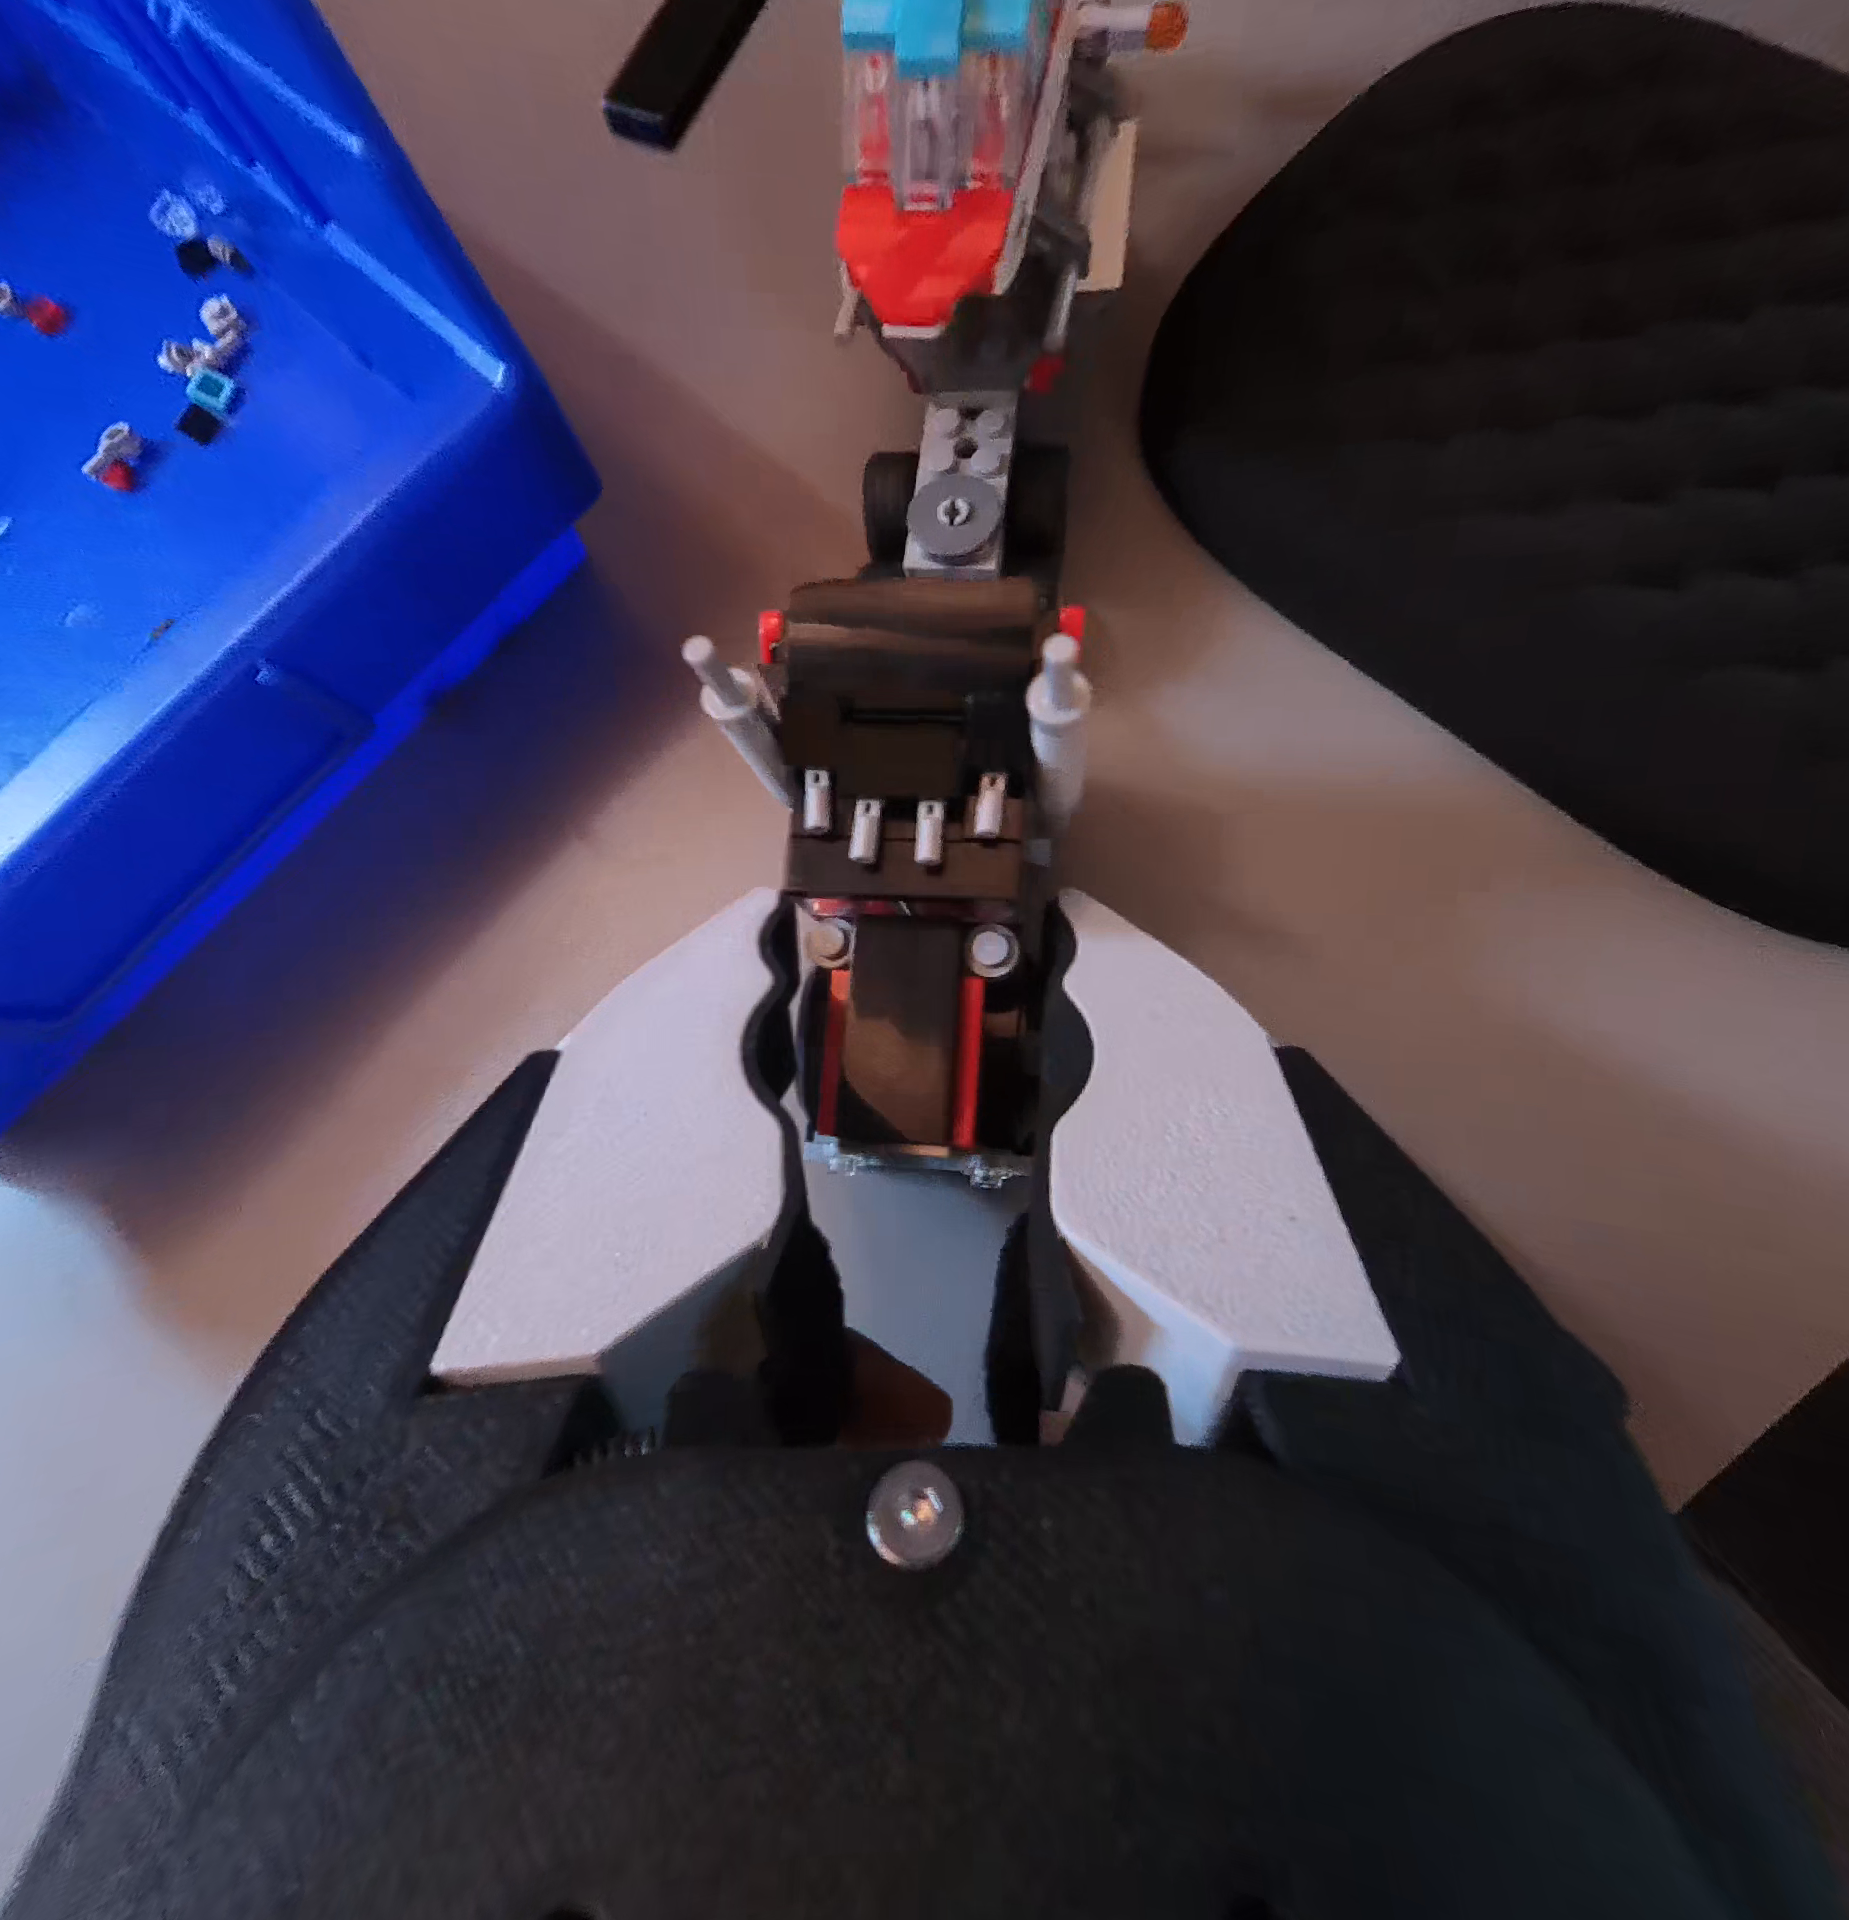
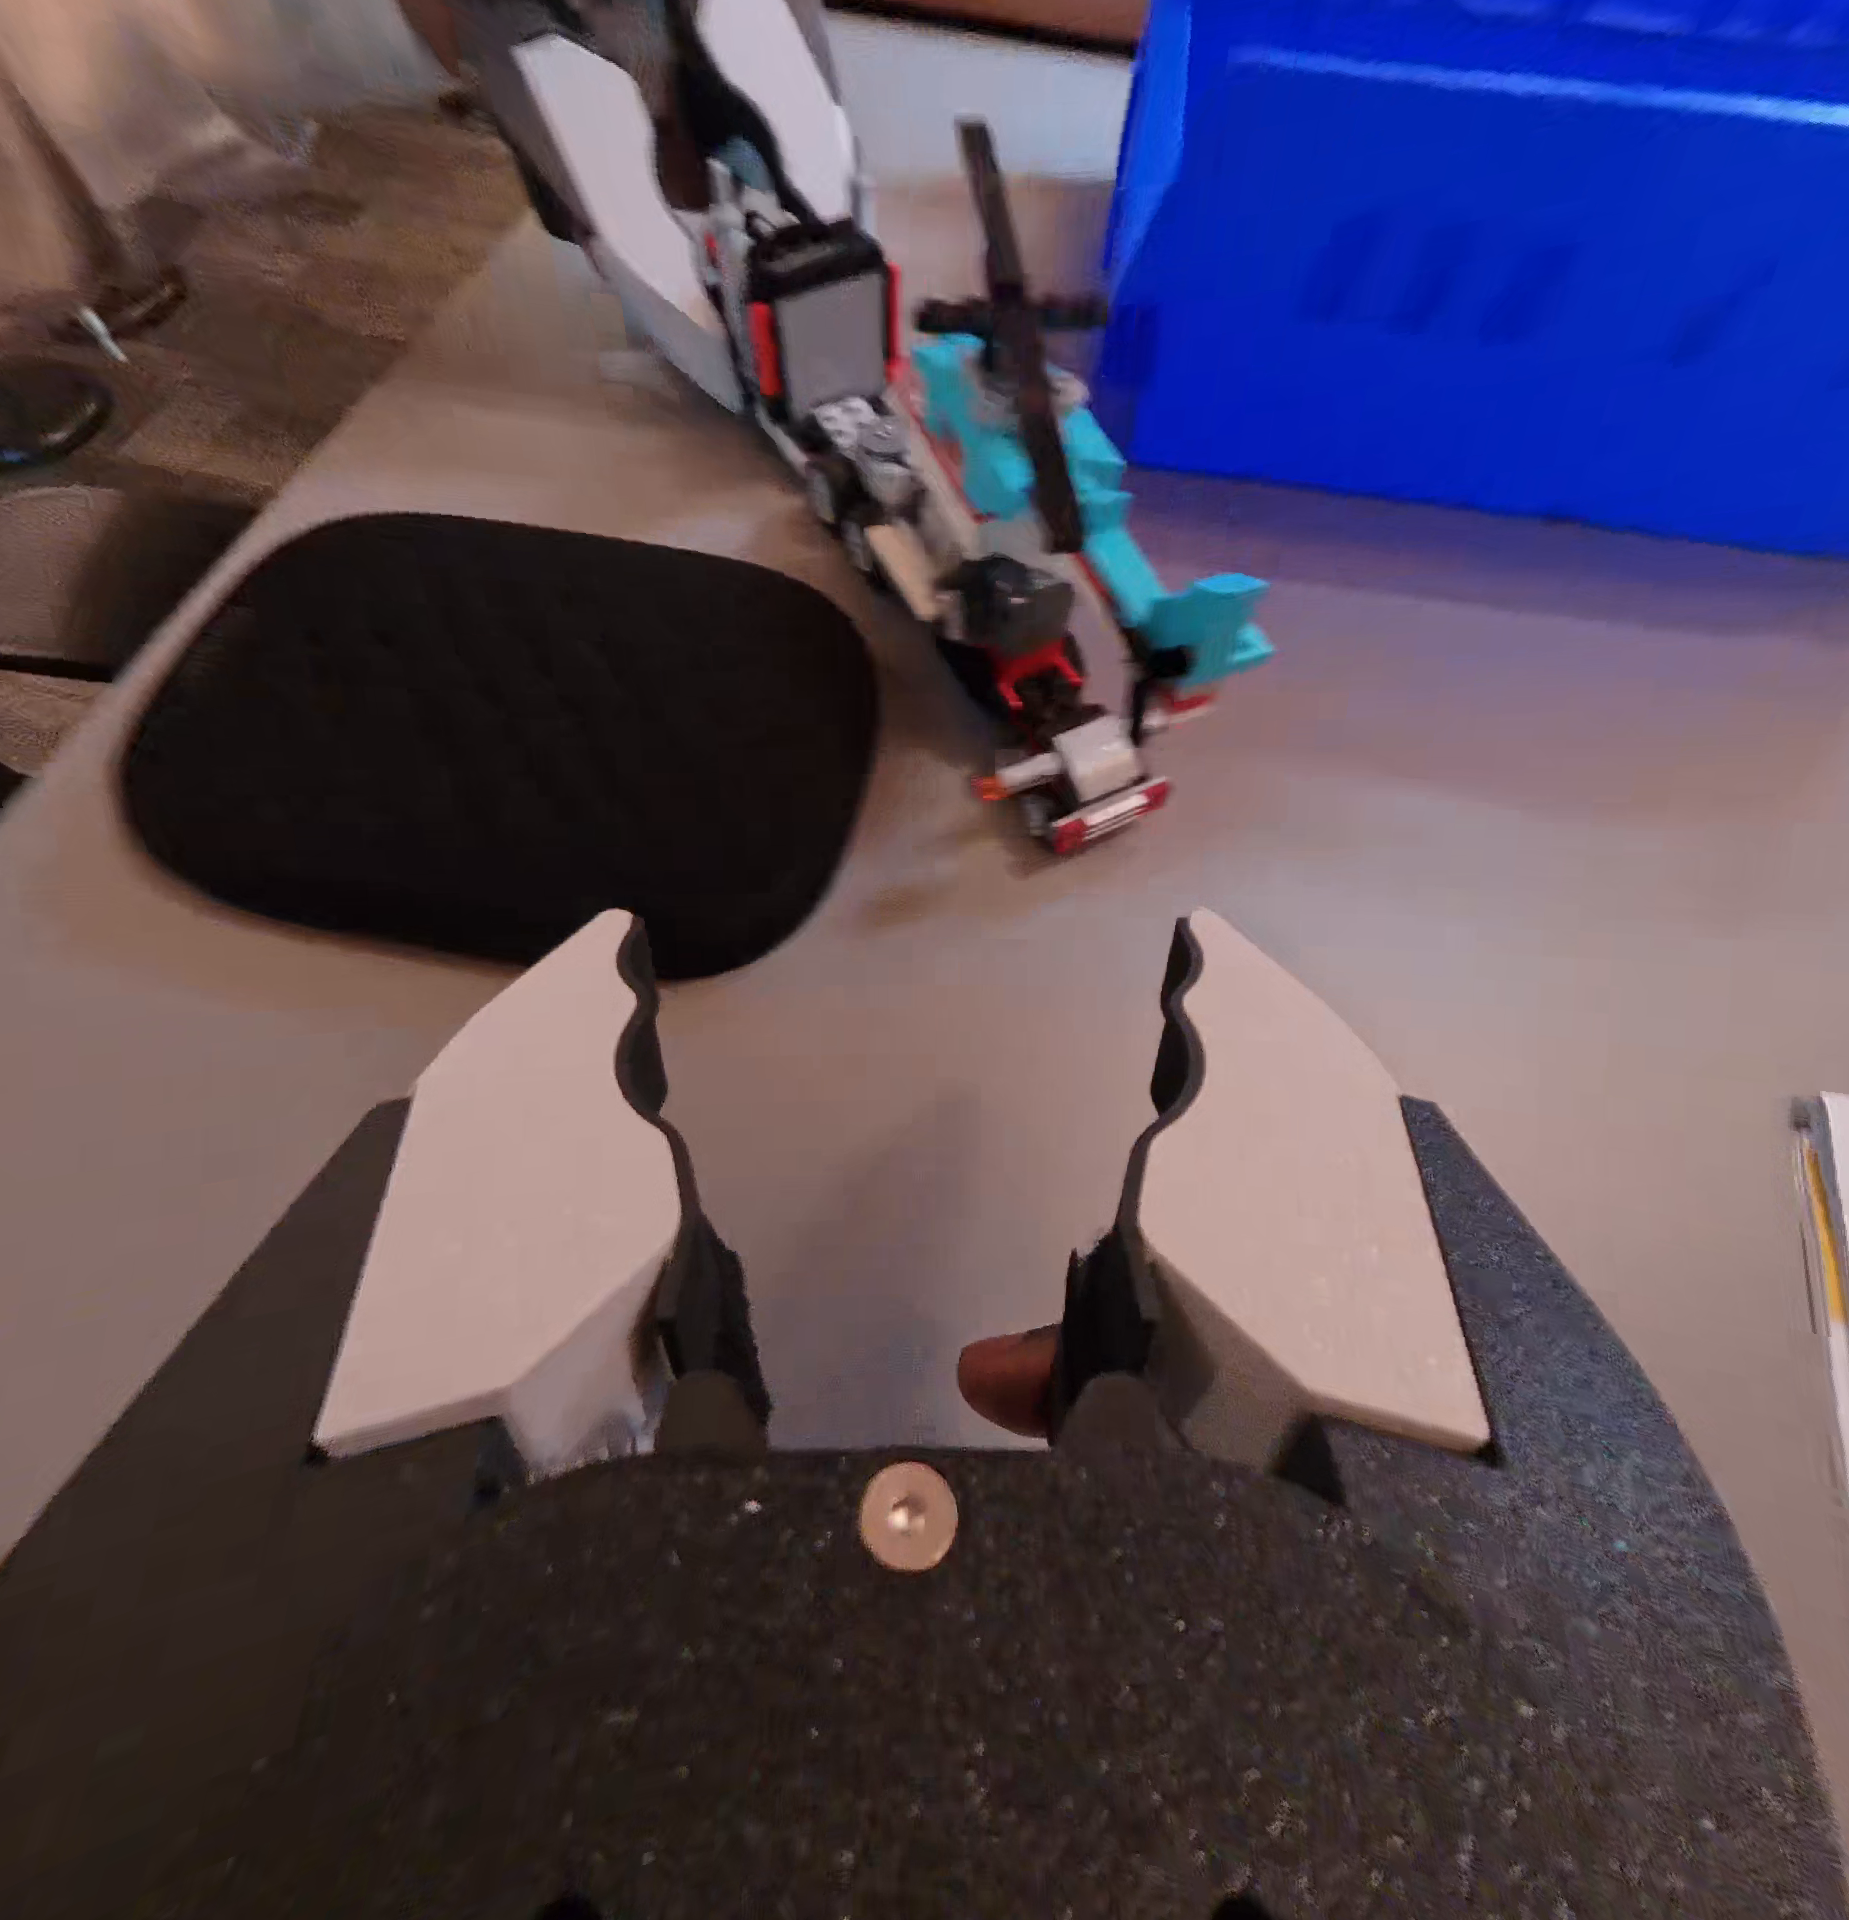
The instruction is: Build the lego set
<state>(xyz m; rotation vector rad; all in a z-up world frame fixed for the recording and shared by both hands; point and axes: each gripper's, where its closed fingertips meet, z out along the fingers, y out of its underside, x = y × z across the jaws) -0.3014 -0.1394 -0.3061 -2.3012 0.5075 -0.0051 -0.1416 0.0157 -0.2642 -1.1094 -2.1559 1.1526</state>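
A Lego truck (image 1: 909, 727) with a black cab and a long grey trailer stands on the grey table. A teal and red helicopter (image 1: 930, 177) sits on the trailer. My left gripper (image 1: 915, 956) is shut on the truck's black and red hood. In the right wrist view the truck (image 2: 899, 499) stretches from the left gripper (image 2: 691, 208) at the far end toward me, with the teal helicopter (image 2: 1096, 499) and its black rotor on it. My right gripper (image 2: 909, 956) is open and empty above the table, well short of the trailer's rear.
A blue bin (image 1: 172, 468) with several small loose pieces stands left of the truck; it also shows in the right wrist view (image 2: 1522, 260). A black pad (image 1: 1574, 468) lies right of the truck, also seen in the right wrist view (image 2: 494, 738). A booklet's edge (image 2: 1845, 1351) lies at right.
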